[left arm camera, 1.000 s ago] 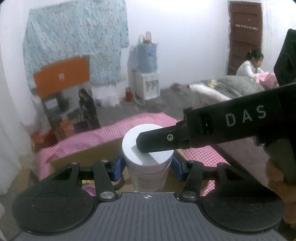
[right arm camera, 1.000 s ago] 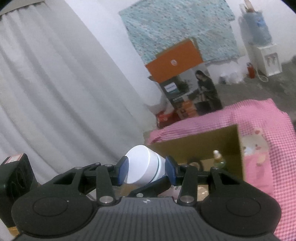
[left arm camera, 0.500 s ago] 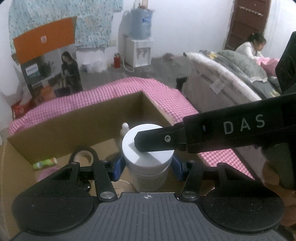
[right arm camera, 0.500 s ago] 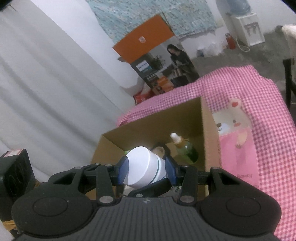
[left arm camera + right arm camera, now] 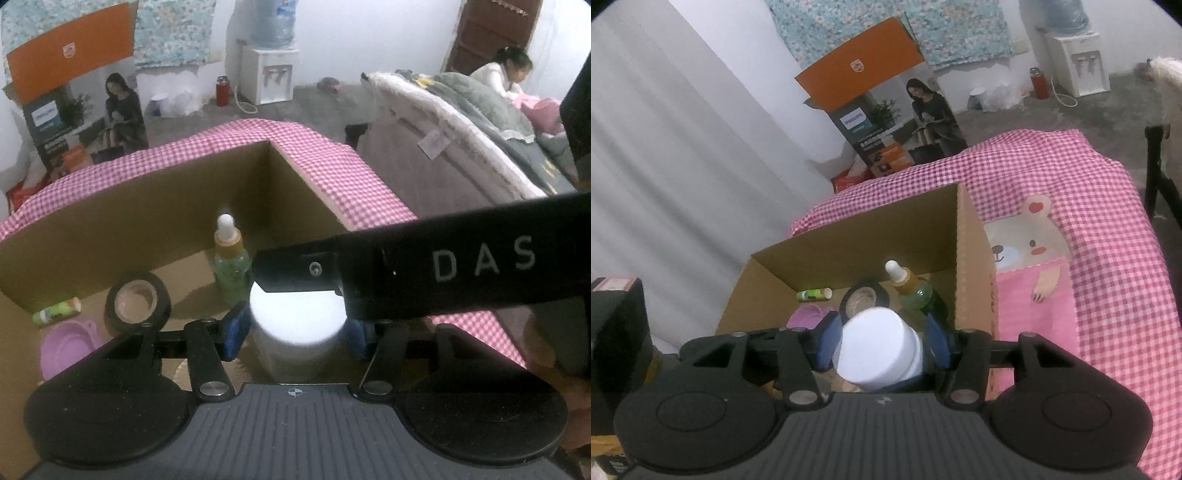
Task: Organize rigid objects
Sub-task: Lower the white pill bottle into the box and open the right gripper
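A white-lidded jar [image 5: 297, 325] sits between the blue pads of my left gripper [image 5: 295, 328], low inside the open cardboard box [image 5: 155, 206]. My right gripper [image 5: 881, 341] also has its pads on both sides of the same jar [image 5: 875, 347], its arm crossing the left wrist view from the right. Inside the box are a green dropper bottle [image 5: 231, 266], a black tape roll [image 5: 138, 301], a small green tube [image 5: 57, 311] and a purple dish [image 5: 68, 345].
The box stands on a pink checked cloth [image 5: 1089, 229] with a bear picture. A printed carton [image 5: 886, 110] stands behind. A bed [image 5: 480, 129] with a person lies right; a water dispenser [image 5: 271, 66] is by the far wall.
Both grippers have moved forward and down with the jar, from above the box rim to inside the box. The box contents have come into view.
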Demonstrator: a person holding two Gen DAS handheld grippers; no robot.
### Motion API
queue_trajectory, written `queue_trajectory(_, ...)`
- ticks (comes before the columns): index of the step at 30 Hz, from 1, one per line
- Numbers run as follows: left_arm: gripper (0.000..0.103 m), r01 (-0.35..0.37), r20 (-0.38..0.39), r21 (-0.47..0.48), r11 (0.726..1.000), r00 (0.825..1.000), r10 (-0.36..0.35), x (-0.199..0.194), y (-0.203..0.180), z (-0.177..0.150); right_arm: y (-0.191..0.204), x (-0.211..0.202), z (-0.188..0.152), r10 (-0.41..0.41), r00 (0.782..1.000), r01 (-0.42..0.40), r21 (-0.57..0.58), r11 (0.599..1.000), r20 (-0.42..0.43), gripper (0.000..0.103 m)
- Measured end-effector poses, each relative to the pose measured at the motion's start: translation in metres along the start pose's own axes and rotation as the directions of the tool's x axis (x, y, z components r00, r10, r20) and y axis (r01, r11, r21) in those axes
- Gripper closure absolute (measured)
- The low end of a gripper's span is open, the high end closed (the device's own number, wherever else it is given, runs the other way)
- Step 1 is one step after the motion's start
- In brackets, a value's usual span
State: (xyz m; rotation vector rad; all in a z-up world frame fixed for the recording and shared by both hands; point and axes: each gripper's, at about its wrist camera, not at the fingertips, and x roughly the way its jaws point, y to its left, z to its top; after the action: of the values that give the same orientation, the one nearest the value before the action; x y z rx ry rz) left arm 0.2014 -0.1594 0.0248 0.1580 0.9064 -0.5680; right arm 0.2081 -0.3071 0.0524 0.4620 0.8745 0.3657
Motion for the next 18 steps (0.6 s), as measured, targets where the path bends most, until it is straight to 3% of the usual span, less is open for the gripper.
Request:
queue_trajectory(8,0.026,-0.017,0.047,0.026,1.0,0.999,0.016,-0.011,-0.005,0.0,-0.002,-0.011,0.001,0.004,1.0,-0.004,0.013,1.0,0.026,0.046)
queue_trajectory(14,0.009,-0.03,0.095,0.045,0.999,0.995,0.026,-0.032,-0.007,-0.005,0.005,-0.031,0.0,0.008,0.997,-0.008,0.002,1.0,0.082,0.037)
queue_trajectory(18,0.006,-0.044,0.129,0.044,0.998,0.991,0.038,-0.051,-0.006,-0.012,0.016,-0.048,-0.003,0.012,0.992,-0.009,-0.019,1.0,0.129,0.027)
